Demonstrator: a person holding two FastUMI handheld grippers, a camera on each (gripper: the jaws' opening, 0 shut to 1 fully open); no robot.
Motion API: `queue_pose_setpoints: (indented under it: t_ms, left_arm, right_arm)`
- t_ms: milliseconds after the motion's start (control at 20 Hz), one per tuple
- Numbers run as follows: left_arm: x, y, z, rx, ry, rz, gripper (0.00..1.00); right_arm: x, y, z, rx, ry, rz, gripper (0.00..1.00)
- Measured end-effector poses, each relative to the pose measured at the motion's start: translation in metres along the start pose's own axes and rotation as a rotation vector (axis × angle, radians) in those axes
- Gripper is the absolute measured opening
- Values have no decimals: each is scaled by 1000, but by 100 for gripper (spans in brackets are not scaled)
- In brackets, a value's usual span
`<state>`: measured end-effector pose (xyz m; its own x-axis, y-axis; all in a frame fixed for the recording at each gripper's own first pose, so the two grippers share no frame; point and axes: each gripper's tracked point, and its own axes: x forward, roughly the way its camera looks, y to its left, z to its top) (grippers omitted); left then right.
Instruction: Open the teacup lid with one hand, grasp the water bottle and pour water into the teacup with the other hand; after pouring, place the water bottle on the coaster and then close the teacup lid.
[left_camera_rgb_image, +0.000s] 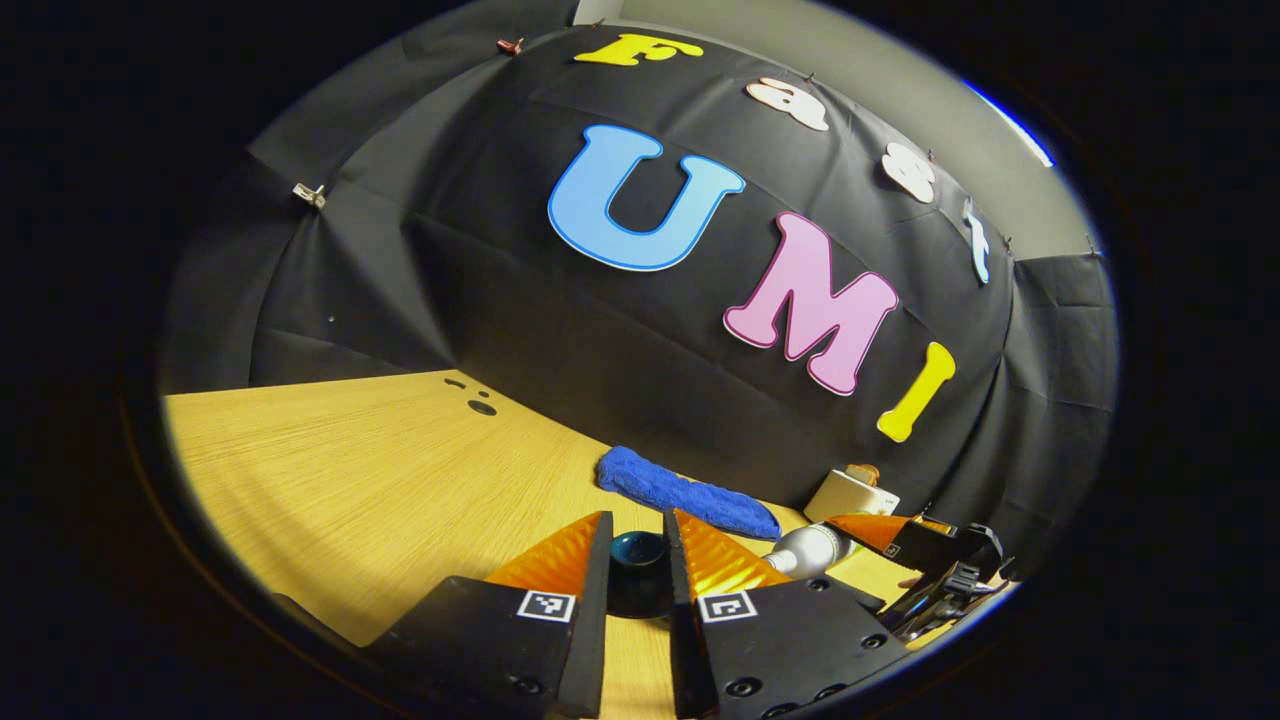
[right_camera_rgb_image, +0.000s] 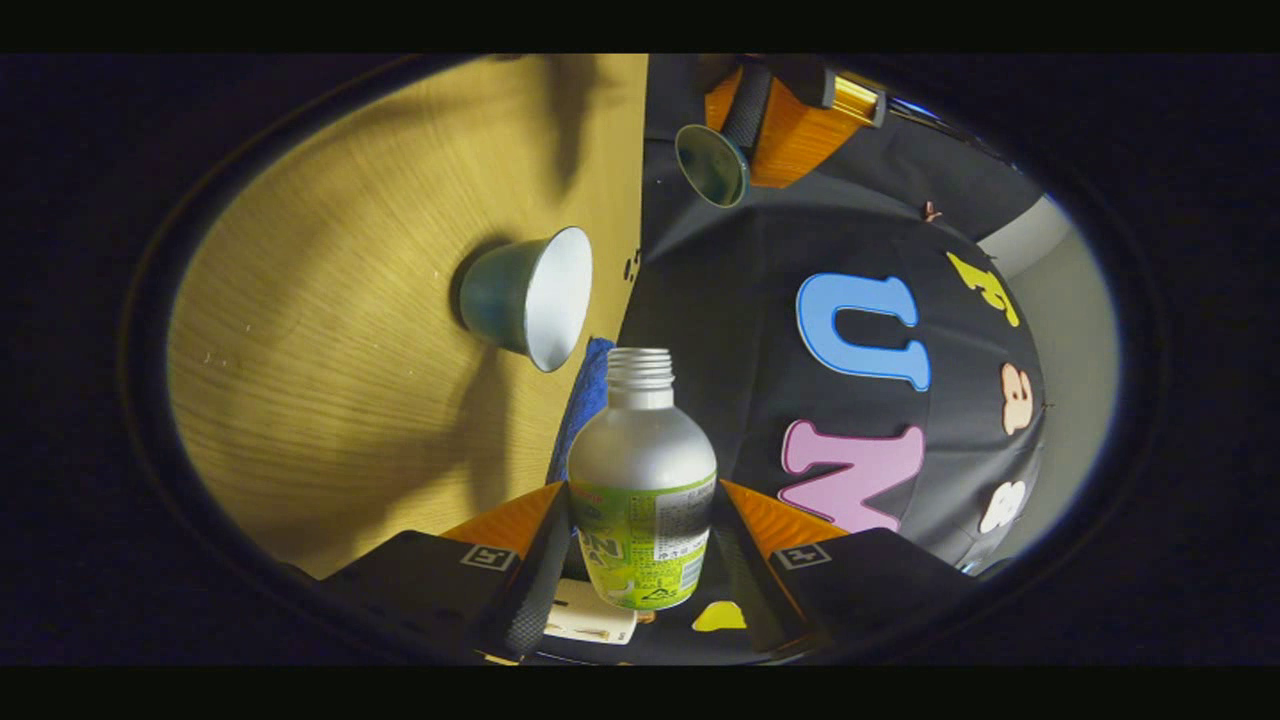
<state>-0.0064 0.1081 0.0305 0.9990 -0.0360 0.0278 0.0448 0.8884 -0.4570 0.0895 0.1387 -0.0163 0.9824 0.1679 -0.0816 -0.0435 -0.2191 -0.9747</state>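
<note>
Left gripper (left_camera_rgb_image: 637, 545): clamped on the teacup lid (left_camera_rgb_image: 638, 572), one finger on each side; lid raised above the surface (left_camera_rgb_image: 330, 470).
Lid, from the right gripper view: dark teal disc (right_camera_rgb_image: 711, 165) pinched by the left gripper (right_camera_rgb_image: 745, 110), near the top edge, well apart from the teacup.
Right gripper (right_camera_rgb_image: 640, 545): clamped on the water bottle (right_camera_rgb_image: 641, 490) at the labelled body; a finger pressing on each side.
Water bottle: silver, green label, cap off, threaded neck bare; tipped sideways, mouth pointing toward the teacup, not touching it.
Bottle, from the left gripper view: pale body (left_camera_rgb_image: 812, 549) lying level in the right gripper (left_camera_rgb_image: 880, 535), low right.
Teacup (right_camera_rgb_image: 528, 295): teal outside, white inside, uncovered, standing on the surface.
Blue cloth (left_camera_rgb_image: 688, 493): bunched at the surface's back edge, against the booth wall.
Small white box (left_camera_rgb_image: 850, 495): beside the cloth's right end.
</note>
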Motion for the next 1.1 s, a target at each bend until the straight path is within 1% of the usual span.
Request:
queue_pose_setpoints:
  t_ms: [150,300,550,600,650,850,1100]
  left_arm:
    - [1,-1,-1,1,1,-2,30]
    - [0,0,0,0,2,0,30]
    - [2,3,-2,-4,8,6,30]
    - [1,4,-1,-4,8,7,30]
    - [2,3,-2,-4,9,9,30]
    - [1,3,-2,-20,11,5,30]
    - [1,5,0,-22,9,7,30]
  right_arm:
    - [3,1,3,-72,-11,-5,78]
    - [3,1,2,-99,-18,0,78]
    - [8,-17,5,-181,-31,-30,77]
    - [6,-19,6,-198,-35,-36,73]
    - [7,-21,6,-211,-38,-40,77]
    - [9,-38,7,-291,-45,-73,77]
    - [8,-46,7,-368,-61,-96,77]
